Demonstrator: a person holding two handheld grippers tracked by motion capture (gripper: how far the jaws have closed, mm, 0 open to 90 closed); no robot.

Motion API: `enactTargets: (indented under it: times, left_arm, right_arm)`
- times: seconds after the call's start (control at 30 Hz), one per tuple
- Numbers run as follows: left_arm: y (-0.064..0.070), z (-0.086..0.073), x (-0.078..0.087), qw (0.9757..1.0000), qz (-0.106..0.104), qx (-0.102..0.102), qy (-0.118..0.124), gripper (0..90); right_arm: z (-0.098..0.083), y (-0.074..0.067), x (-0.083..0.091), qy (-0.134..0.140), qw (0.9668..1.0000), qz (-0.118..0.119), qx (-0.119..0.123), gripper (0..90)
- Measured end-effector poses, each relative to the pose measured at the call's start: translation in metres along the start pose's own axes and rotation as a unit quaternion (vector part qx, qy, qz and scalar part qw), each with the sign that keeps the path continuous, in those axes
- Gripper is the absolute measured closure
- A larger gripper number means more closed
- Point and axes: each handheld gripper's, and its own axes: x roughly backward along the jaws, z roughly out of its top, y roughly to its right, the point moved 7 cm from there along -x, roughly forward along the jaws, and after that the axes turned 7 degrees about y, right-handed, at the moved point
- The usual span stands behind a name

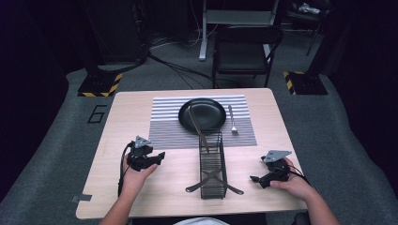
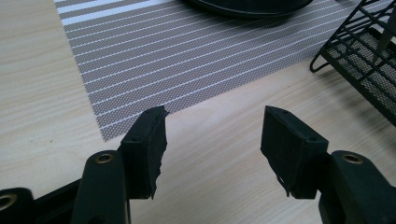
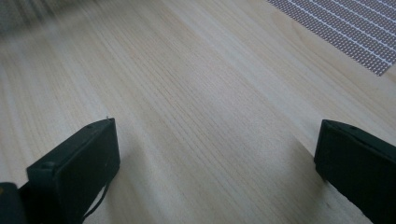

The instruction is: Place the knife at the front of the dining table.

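A black plate sits on a grey striped placemat at the table's middle back. A silver fork lies on the mat right of the plate. A long thin utensil leans from the plate into a black wire caddy in front of it. Two dark utensils cross at the caddy's near end. My left gripper is open left of the caddy, its fingertips over bare wood near the mat's corner. My right gripper is open right of the caddy, above bare wood.
The wooden table has bare room on both sides of the caddy. The caddy's wire corner and the plate's rim lie ahead of the left gripper. A mat corner lies ahead of the right gripper. A black chair stands beyond the table.
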Motion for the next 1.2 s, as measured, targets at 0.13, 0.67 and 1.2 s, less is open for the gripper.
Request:
enactTargets:
  times: [0.13, 0.67, 1.2]
  left_arm:
    - [0.009, 0.01, -0.001, 0.9999, -0.015, 0.003, 0.006, 43.1]
    - [0.046, 0.055, -0.006, 0.9977, -0.052, -0.026, 0.034, 49.1]
    - [0.076, 0.087, -0.013, 0.9947, -0.078, -0.043, 0.052, 52.4]
  right_arm:
    - [0.0, 0.0, 0.0, 0.0, 1.0, 0.0, 0.001, 0.0]
    - [0.0, 0.0, 0.0, 0.0, 1.0, 0.0, 0.001, 0.0]
    - [0.0, 0.0, 0.0, 0.0, 1.0, 0.001, 0.001, 0.0]
